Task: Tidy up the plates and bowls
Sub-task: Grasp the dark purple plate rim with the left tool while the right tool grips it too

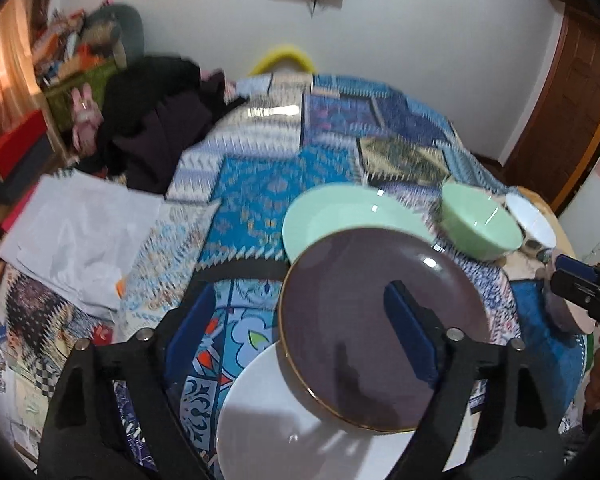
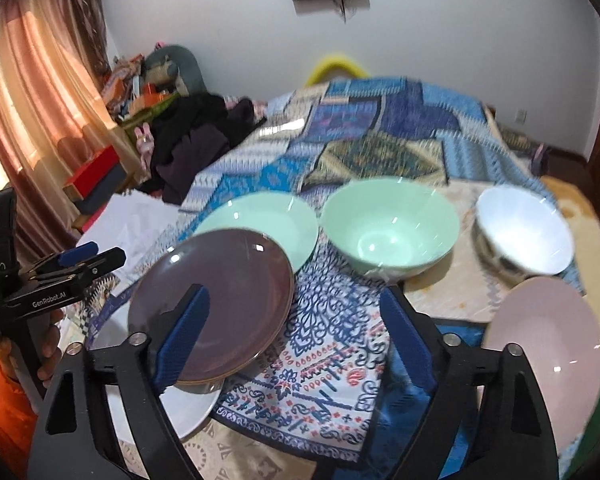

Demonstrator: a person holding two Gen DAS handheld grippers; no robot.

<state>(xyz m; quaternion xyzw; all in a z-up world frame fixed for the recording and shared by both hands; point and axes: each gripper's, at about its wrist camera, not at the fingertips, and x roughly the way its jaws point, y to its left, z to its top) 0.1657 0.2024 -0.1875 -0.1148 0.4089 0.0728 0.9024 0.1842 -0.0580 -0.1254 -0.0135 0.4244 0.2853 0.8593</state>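
Note:
A dark purple plate [image 1: 372, 300] with a gold rim rests tilted, overlapping a white plate [image 1: 276, 420] and a mint green plate [image 1: 340, 216]. My left gripper [image 1: 300, 320] is open over the purple plate's left edge and presses on nothing. To the right stand a green bowl [image 1: 480, 224] and a white bowl [image 1: 534, 220]. My right gripper [image 2: 296, 332] is open above the patterned cloth, between the purple plate [image 2: 212, 296] and a pink plate [image 2: 548, 356]. Beyond it are the green plate [image 2: 268, 216], green bowl [image 2: 388, 228] and white bowl [image 2: 524, 232]. The left gripper [image 2: 100, 256] shows side-on at the left.
The dishes lie on a blue patchwork quilt [image 2: 380, 120] over a bed. A pile of dark clothes [image 1: 156, 120] and white paper [image 1: 80, 236] lie to the left. Curtains [image 2: 28, 100] and cluttered shelves stand beyond. A hand [image 2: 48, 356] with an orange sleeve holds the left gripper.

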